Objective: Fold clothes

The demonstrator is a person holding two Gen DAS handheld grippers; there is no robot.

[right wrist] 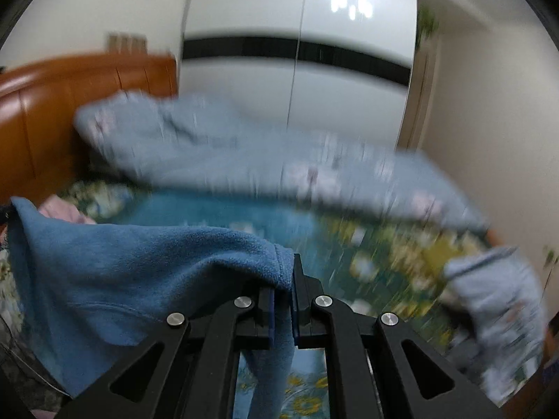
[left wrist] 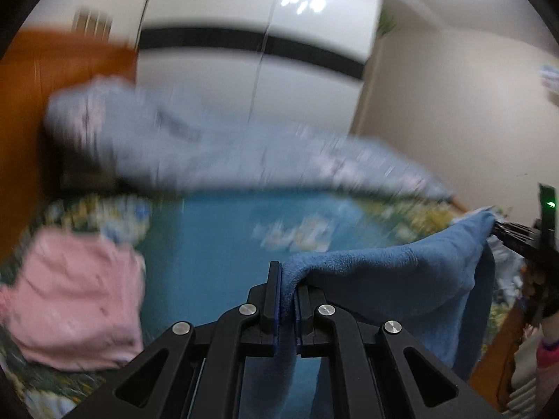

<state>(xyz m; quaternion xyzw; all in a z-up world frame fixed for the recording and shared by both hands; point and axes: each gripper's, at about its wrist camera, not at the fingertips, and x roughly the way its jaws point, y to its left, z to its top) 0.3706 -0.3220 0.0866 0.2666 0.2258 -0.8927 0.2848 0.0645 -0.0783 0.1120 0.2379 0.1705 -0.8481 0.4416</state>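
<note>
The soft blue fleece garment (right wrist: 146, 272) hangs stretched above the teal floral bedspread (left wrist: 223, 230). The left gripper (left wrist: 287, 300) and right gripper (right wrist: 283, 300), the 2 tongs, are each clamped on 1 edge. Keep both grips level and taut so a fold lands square on that bedspread.

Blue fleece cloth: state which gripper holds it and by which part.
Both. The left gripper and right gripper are each shut on an end of the upper edge of the blue fleece cloth, which sags between them.
</note>
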